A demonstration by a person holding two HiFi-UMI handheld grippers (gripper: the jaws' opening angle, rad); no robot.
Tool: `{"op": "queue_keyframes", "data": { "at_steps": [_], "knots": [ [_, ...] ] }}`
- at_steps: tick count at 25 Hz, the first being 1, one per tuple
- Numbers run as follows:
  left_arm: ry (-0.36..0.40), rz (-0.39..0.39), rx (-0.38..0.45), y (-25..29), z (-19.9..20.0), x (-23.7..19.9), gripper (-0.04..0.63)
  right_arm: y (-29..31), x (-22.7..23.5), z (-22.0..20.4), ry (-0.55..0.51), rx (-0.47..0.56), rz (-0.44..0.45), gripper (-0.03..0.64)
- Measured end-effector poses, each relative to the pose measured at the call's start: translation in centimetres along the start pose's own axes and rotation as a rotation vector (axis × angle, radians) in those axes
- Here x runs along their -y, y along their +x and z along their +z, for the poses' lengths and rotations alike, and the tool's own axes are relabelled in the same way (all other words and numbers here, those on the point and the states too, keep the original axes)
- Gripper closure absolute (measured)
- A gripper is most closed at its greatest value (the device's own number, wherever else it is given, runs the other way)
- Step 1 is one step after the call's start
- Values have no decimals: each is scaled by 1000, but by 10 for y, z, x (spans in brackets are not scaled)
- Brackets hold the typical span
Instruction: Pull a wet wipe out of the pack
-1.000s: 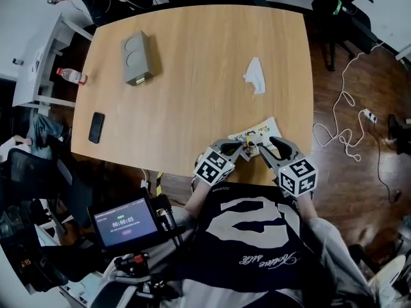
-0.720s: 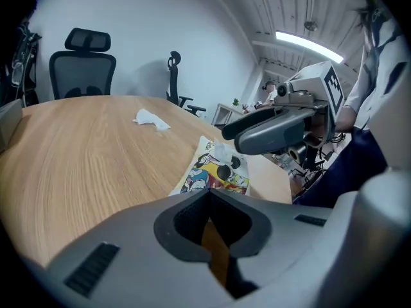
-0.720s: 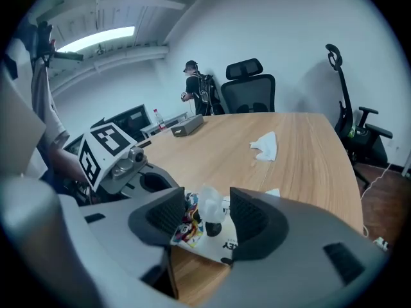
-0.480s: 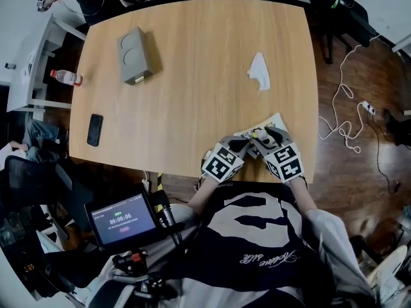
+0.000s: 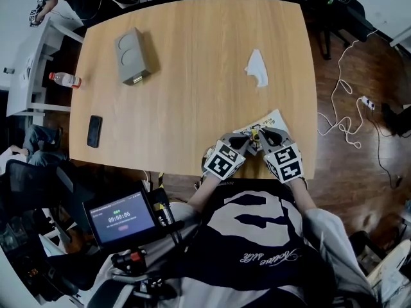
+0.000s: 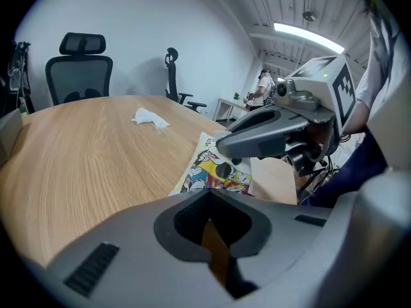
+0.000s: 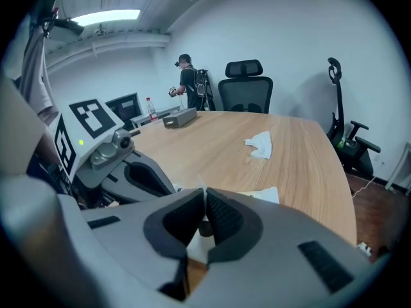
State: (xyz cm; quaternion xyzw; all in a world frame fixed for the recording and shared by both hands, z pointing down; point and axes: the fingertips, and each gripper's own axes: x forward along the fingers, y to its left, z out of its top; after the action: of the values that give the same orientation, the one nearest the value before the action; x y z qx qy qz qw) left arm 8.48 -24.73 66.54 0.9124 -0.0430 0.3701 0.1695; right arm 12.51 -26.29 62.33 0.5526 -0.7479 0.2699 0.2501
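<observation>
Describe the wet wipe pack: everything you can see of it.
The flat, soft-looking wet wipe pack with a yellow, red and black cartoon print lies flat on the light wooden table, close to the edge nearest the person. The right hand-held gripper is down on its top, jaws together on a thin white sliver, probably a wipe.

Office: swivel chairs (image 6: 78, 69), conference table (image 5: 192, 95)

Flat wet wipe pack (image 5: 270, 118), cartoon print in yellow, red and white, lying face up at near right edge of bench (image 5: 192, 76), white wipe tip (image 7: 196, 236) pinched in right gripper (image 7: 204, 201), crumpled white wipe (image 5: 256, 68) farther back, well apart
</observation>
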Motion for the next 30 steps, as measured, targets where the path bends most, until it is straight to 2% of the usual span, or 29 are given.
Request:
{"op": "queue_keyframes", "data": {
  "at_steps": [5,9,17,20,23,26,30],
  "knots": [
    [18,18,9,-2,2,0,592,-25,4,25,182,137,10,612],
    [24,23,10,-5,3,0,592,-49,5,38,268,215,0,614],
    [29,43,23,-11,5,0,592,-107,-1,76,345,409,-5,614],
    [44,46,42,-12,9,0,592,-126,-4,83,339,439,-21,614],
    [-24,10,86,-18,11,3,592,-138,-7,74,340,442,-27,614],
    [-145,6,205,-39,23,10,592,-147,-9,56,351,442,-30,614],
    [-221,17,308,-67,32,37,592,-163,-15,30,356,425,-44,614]
  ]
}}
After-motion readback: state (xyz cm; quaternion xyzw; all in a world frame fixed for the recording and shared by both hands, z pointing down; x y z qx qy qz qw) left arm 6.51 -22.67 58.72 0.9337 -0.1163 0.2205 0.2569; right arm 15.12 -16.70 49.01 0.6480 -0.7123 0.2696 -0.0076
